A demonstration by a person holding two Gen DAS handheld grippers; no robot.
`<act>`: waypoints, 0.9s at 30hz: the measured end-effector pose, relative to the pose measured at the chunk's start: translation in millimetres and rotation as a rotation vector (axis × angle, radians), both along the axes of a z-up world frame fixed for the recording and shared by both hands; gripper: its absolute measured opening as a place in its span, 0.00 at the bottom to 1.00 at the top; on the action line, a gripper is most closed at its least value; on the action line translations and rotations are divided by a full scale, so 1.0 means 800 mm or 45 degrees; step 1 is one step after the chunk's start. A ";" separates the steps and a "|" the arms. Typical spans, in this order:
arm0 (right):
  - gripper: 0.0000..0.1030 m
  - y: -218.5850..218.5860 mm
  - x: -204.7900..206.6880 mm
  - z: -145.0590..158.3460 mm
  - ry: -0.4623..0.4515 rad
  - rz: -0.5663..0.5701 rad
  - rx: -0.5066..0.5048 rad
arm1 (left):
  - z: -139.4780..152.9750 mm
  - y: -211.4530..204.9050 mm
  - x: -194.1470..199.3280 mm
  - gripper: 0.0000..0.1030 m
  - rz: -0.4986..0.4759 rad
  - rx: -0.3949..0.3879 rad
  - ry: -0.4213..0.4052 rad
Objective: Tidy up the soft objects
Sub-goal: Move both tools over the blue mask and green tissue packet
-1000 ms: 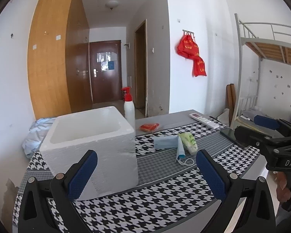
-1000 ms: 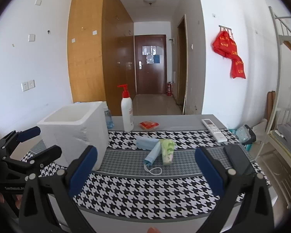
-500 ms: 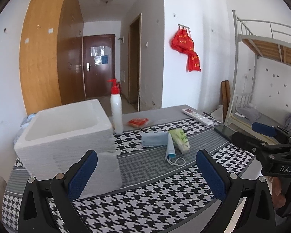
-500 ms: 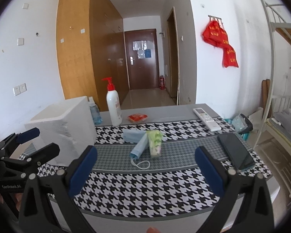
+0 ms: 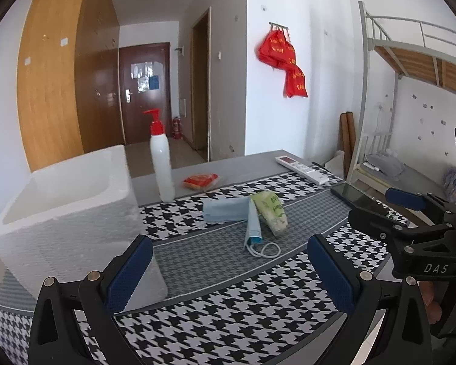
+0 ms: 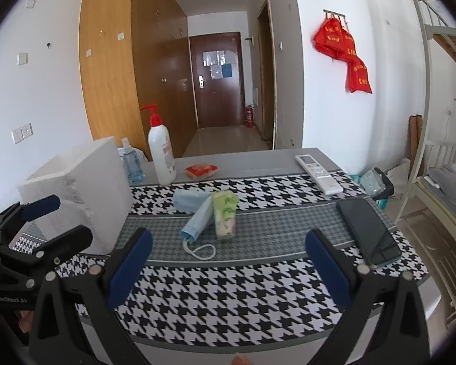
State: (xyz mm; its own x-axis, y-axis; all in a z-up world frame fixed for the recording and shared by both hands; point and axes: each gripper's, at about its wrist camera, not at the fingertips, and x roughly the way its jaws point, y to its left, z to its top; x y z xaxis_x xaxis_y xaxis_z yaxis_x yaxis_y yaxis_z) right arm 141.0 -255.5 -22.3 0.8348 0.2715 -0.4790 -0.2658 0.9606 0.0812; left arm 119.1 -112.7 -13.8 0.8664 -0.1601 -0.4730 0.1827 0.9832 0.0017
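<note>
1. Nothing looks sorted yet: the white foam box (image 5: 67, 213) at the left of the counter (image 6: 228, 298) shows only bare inner walls from where I stand, though I can't see its floor.
2. The soft things lie mid-counter, touching one another: a folded blue mask (image 6: 189, 199), a second mask (image 6: 197, 222) with its ear loop trailing toward me, and a green tissue pack (image 6: 225, 213).
3. A red packet (image 6: 201, 170) lies farther back, beside the pump bottle (image 6: 161, 152).
4. The left gripper (image 5: 228, 276) and right gripper (image 6: 228, 273) hover over the near edge, jaws spread wide, holding nothing.
5. So every pick remains, I'd judge.
6. A houndstooth cloth covers the counter; a phone (image 6: 367, 231) and remote (image 6: 317, 173) sit right. Behind: a hallway door, a bunk bed.
</note>
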 end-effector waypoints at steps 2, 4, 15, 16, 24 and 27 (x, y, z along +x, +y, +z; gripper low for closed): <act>0.99 -0.003 0.003 -0.003 -0.002 0.006 -0.003 | -0.003 -0.004 0.005 0.99 -0.009 0.006 0.016; 0.99 -0.006 0.006 -0.005 -0.002 -0.006 -0.003 | -0.005 -0.008 0.009 0.99 -0.016 0.008 0.026; 0.99 -0.015 0.026 -0.014 0.048 -0.006 -0.001 | -0.021 -0.018 0.037 0.99 -0.039 -0.006 0.093; 0.99 -0.015 0.028 -0.015 0.052 -0.003 -0.001 | -0.022 -0.018 0.041 0.99 -0.039 -0.008 0.102; 0.99 -0.020 0.047 -0.031 0.088 -0.001 0.023 | -0.031 -0.027 0.062 0.99 -0.058 0.019 0.148; 0.99 -0.027 0.053 -0.034 0.091 -0.013 0.029 | -0.032 -0.028 0.072 0.99 -0.040 0.023 0.149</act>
